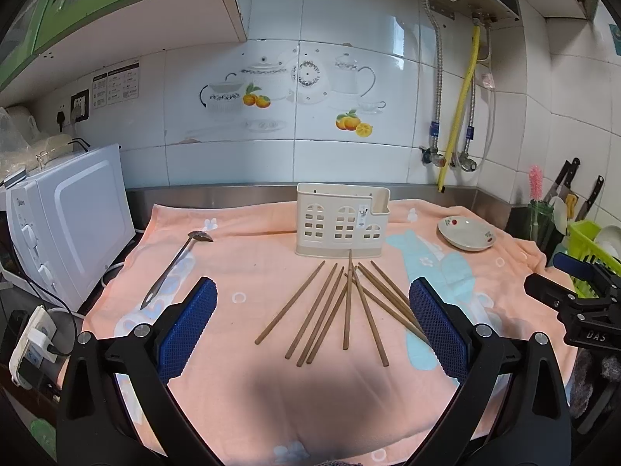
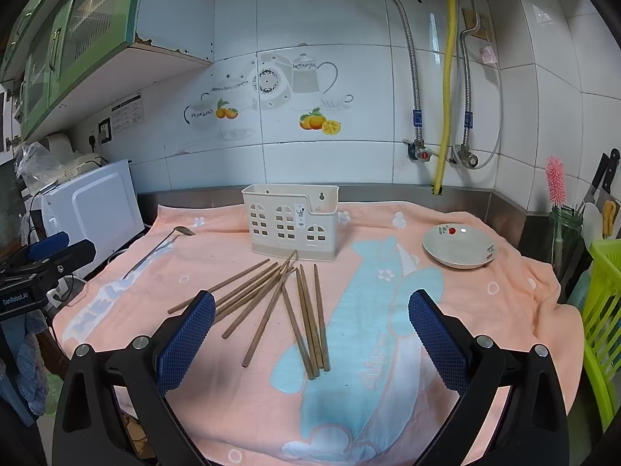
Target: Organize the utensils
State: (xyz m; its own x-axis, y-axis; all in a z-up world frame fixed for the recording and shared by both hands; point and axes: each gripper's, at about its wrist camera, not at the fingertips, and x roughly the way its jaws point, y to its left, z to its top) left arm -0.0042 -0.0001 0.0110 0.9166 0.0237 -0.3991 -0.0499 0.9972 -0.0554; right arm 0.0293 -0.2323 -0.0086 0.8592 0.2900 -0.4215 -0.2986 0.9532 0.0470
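Observation:
Several brown wooden chopsticks (image 1: 341,306) lie fanned out on the pink towel in front of a cream utensil holder (image 1: 341,219). They also show in the right wrist view (image 2: 279,303), with the holder (image 2: 291,227) behind them. A metal spoon (image 1: 174,262) lies at the left, and shows in the right wrist view (image 2: 159,246). My left gripper (image 1: 312,328) is open and empty above the chopsticks' near ends. My right gripper (image 2: 310,338) is open and empty, just short of the chopsticks.
A small dish (image 1: 465,233) sits at the right on the towel (image 1: 310,396). A white microwave (image 1: 73,225) stands at the left. A green rack (image 2: 601,310) and a jar with a pink brush (image 2: 559,209) stand at the right. The tiled wall is behind.

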